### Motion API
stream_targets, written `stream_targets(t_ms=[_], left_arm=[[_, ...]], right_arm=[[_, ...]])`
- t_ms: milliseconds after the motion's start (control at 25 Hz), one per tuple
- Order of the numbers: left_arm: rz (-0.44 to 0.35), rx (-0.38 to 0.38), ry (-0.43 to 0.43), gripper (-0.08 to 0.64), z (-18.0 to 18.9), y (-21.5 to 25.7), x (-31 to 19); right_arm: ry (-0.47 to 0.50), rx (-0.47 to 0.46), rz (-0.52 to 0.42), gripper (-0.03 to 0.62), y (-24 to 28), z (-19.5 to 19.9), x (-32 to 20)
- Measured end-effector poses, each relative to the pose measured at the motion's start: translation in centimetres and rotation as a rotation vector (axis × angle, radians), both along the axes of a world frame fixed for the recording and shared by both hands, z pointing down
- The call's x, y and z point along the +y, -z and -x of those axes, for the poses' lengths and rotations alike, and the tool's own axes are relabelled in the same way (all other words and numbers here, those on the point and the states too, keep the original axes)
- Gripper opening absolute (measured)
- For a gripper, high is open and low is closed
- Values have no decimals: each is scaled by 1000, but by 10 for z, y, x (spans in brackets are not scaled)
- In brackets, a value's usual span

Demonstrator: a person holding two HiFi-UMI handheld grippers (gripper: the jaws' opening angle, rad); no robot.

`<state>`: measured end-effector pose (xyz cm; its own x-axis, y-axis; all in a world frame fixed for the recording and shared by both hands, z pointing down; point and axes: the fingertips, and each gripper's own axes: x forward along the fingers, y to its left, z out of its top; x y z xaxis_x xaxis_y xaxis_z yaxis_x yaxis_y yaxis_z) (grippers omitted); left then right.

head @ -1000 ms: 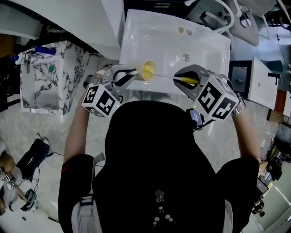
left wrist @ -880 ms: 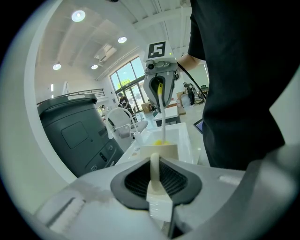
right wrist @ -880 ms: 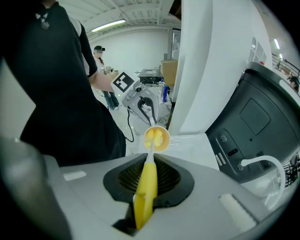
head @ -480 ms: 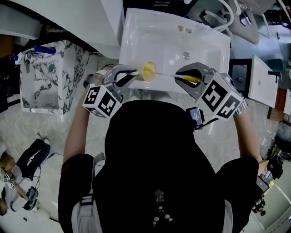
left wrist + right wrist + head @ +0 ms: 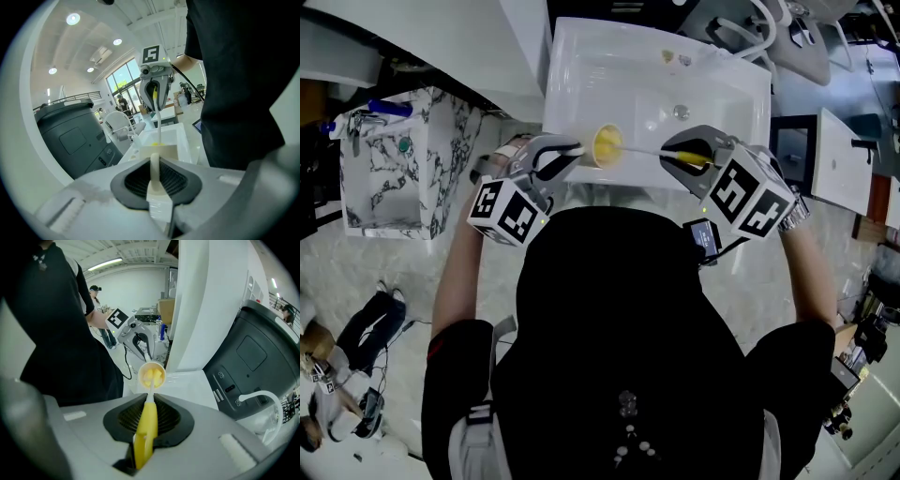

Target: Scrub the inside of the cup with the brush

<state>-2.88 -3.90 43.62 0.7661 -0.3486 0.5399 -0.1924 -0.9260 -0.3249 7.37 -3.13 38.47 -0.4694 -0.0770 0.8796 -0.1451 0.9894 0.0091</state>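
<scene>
Finds the left gripper with fingers pinched on the handle of the small cream cup, held on its side above the white rectangular sink, mouth turned toward the right gripper. Finds that gripper's fingers clamped on the yellow handle of the slim white-necked brush. Places the brush head inside the cup's yellow interior, with the cup just beyond the left fingers and well ahead of the right ones.

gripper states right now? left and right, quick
left gripper: closed on the cup, by its handle.
right gripper: closed on the yellow brush, whose head is inside the cup.
</scene>
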Motion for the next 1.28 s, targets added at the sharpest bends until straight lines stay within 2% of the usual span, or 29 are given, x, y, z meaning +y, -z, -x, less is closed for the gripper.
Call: stream_targets(t_ms=[480,680,1280], left_arm=[[19,5,17,48,6,-5,0],[25,-2,19,48,6,-10,0],[13,-29,-16,48,-5,-23,-7]], right_arm=[[33,-11,32,40,-4,6,9],[21,-43,64,40,-4,10,10],[-19,-70,75,40,-5,1,-11]])
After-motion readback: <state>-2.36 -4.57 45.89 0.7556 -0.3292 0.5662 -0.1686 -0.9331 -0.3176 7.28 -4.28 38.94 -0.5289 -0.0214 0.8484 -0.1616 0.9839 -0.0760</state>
